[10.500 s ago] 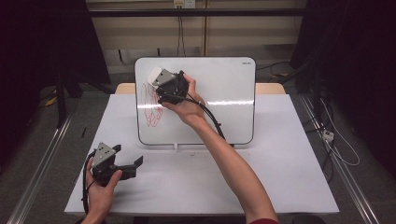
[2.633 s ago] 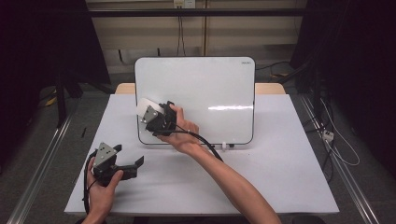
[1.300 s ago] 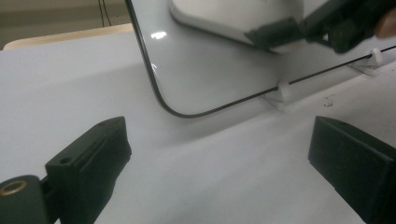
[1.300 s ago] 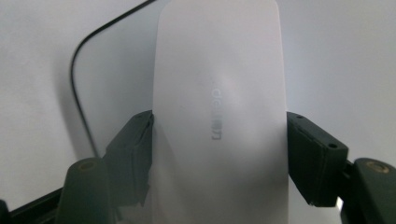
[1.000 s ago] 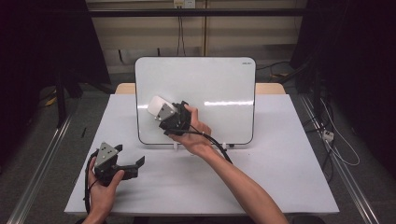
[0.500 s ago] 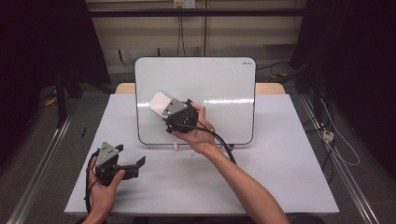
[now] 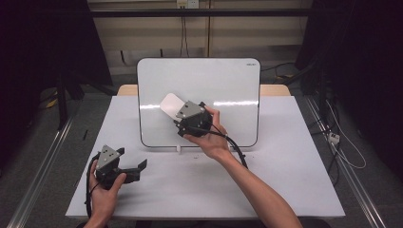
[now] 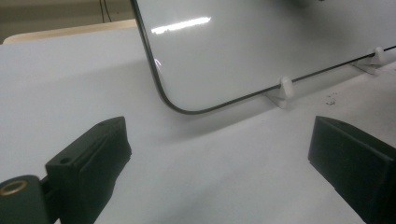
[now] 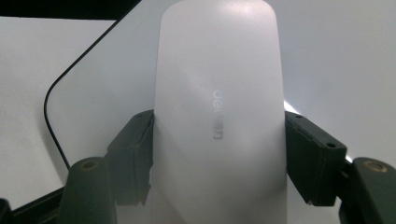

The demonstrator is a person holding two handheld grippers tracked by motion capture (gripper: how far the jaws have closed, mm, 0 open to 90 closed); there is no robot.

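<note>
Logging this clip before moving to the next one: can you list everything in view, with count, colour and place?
whiteboard: one, white with a thin dark rim, propped on the far half of the table, surface looks clean
whiteboard feet: two seen, white clips, under the board's lower edge
eraser: one, white, pale lettering on its back, clamped in the right hand-held gripper over the board's left part
table: one, white top, centre of the high view
wooden surface: one, tan, behind the table
cables: several, on the floor to the right
left hand-held gripper: one, black, jaws apart, near left of the table
right hand-held gripper: one, black, shut on the eraser
</note>
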